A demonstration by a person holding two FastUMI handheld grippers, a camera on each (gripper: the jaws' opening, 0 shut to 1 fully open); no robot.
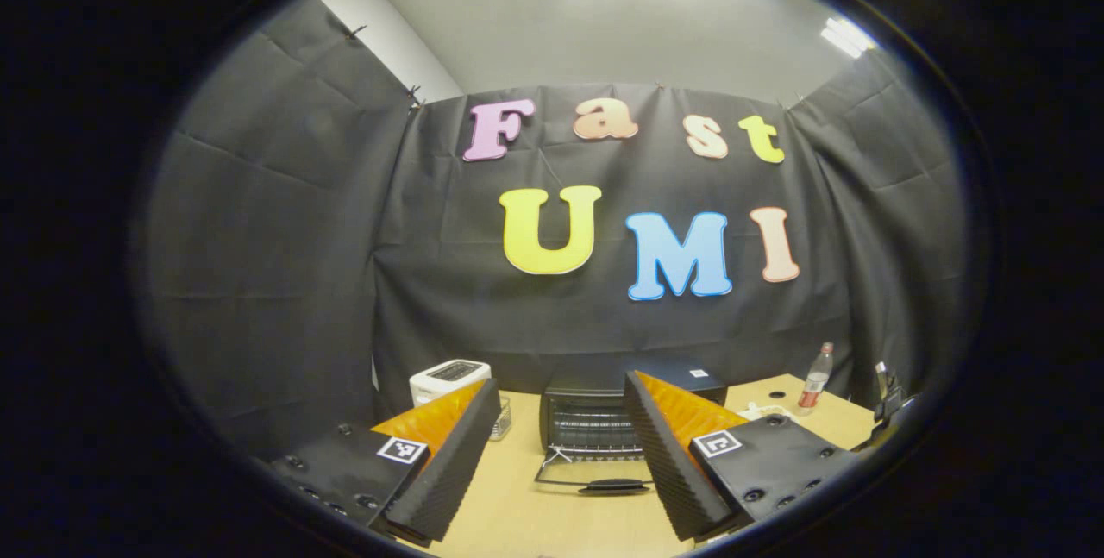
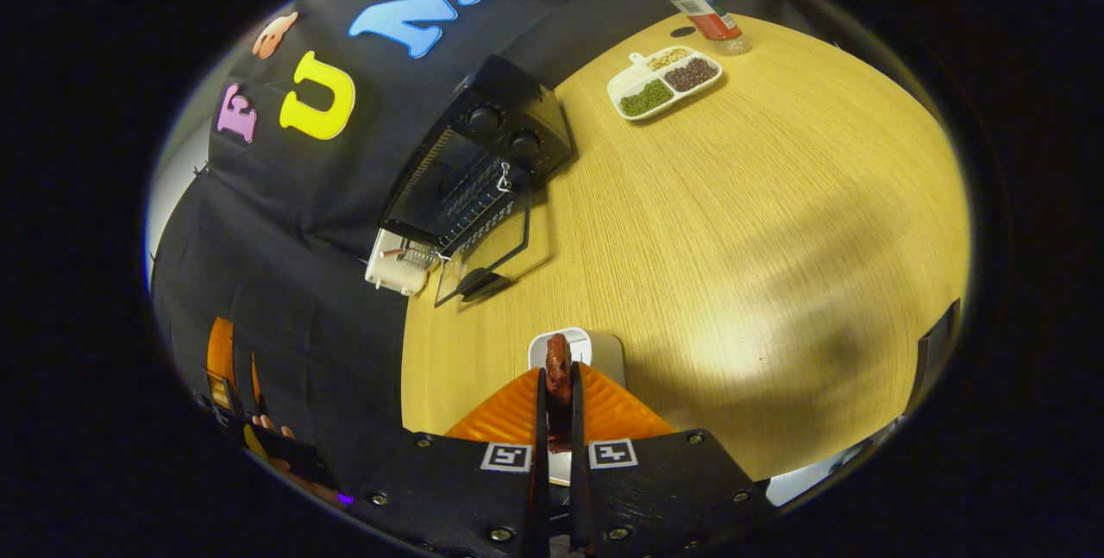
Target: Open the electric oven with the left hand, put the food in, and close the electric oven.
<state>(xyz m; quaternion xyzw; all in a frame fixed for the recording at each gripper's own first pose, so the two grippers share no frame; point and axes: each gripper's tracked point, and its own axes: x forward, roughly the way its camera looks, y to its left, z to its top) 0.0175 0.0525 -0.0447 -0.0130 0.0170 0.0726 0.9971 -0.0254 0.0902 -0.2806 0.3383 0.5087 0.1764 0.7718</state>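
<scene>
— What did you have hold of, and where was it?

— The food (image 2: 558,368), a small dark reddish piece, stood upright between the fingers of my right gripper (image 2: 558,394). They were nearly closed, both pressing on its lower part, and it hung just above a small white plate (image 2: 604,349) on the wooden table (image 2: 733,222).

— How did you reckon it would handle?

— Light, I judged, and somewhat soft, perhaps greasy. A firmer squeeze might have crushed it, a looser one let it slip. I thought it best held low, as I had it, with the top free to go in first.

— And the oven?

— The oven (image 2: 483,161) sat well apart at the back of the table, against the black cloth, its glass door (image 2: 483,252) dropped flat onto the table with the handle (image 1: 614,485) towards me. The wire rack (image 1: 595,429) inside looked bare. A white appliance (image 1: 448,379) stood just beside it.

— Your other hand?

— My left gripper (image 1: 561,454) faced the oven mouth, fingers spread wide and holding nothing. I expected the door's hinge to be stiffer than anything else here; the handle was the place to lift it.

— Anything else about?

— A divided dish (image 2: 664,84) of beans and a bottle (image 2: 694,2), far off by the table's edge.
</scene>
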